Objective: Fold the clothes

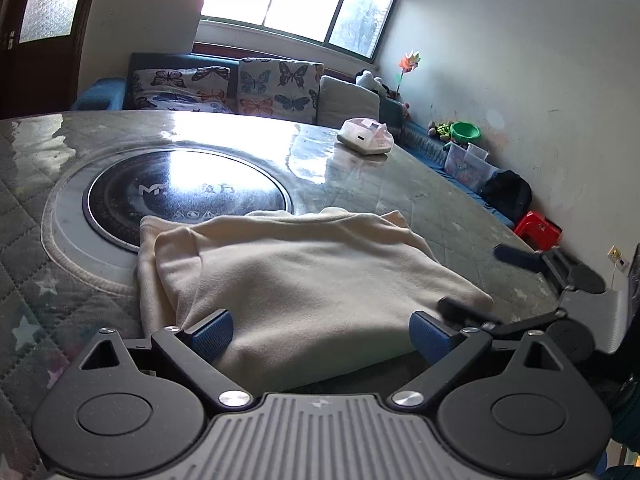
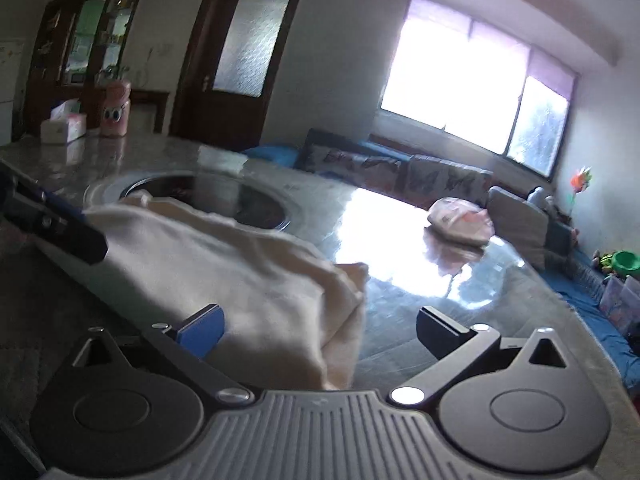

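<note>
A cream garment (image 1: 304,276) lies folded in a thick rectangle on the table, its far edge over the rim of the round black cooktop. My left gripper (image 1: 320,338) is open, its blue pads either side of the garment's near edge, holding nothing. My right gripper (image 2: 320,332) is open at the garment's right end (image 2: 256,284), over the near right corner. The right gripper also shows in the left wrist view (image 1: 480,280), and a left finger (image 2: 60,228) shows in the right wrist view.
The round black cooktop (image 1: 188,192) is set in the glossy table (image 1: 400,184). A white and pink bag (image 1: 366,136) lies at the far right of the table. Tissue boxes (image 2: 64,124) and a pink jar (image 2: 115,110) stand at the far left. A sofa (image 1: 240,84) lies beyond.
</note>
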Demonstrator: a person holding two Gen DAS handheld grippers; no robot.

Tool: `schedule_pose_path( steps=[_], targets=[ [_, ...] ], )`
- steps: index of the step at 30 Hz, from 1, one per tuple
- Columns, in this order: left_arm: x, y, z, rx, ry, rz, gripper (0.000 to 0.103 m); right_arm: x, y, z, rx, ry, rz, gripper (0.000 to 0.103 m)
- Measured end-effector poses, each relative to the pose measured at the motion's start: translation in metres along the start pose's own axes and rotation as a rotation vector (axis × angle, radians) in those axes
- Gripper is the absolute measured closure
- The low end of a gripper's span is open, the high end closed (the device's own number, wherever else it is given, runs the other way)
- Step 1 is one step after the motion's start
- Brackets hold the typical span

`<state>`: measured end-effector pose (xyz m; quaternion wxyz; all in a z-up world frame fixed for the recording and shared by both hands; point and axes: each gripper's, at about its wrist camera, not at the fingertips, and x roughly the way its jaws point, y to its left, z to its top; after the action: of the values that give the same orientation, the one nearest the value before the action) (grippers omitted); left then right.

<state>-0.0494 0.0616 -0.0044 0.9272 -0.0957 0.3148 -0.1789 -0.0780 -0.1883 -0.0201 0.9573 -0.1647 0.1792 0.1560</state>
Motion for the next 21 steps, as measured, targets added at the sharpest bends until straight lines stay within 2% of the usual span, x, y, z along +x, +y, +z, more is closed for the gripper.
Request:
schedule_pose_path(
  steps=[6, 8, 10, 16, 21],
  targets=[
    [-0.002, -0.014, 0.01, 0.043, -0.024, -0.021, 0.007, -0.008, -0.02, -0.006, 0.006, 0.015, -0.075, 0.0],
    [0.003, -0.018, 0.009, 0.054, -0.018, -0.027, 0.007, -0.002, -0.022, -0.014, 0.008, 0.057, -0.065, 0.0],
    [0.009, -0.018, 0.008, 0.053, 0.0, -0.027, 0.007, -0.001, -0.021, -0.019, 0.013, 0.062, -0.045, 0.0],
    [0.01, -0.013, 0.013, 0.044, -0.008, -0.032, 0.007, -0.007, -0.023, 0.004, 0.013, 0.037, -0.036, 0.0],
    [0.019, -0.003, 0.013, 0.015, 0.015, -0.025, 0.009, 0.018, -0.027, 0.012, 0.022, 0.07, -0.017, 0.0]
  ],
)
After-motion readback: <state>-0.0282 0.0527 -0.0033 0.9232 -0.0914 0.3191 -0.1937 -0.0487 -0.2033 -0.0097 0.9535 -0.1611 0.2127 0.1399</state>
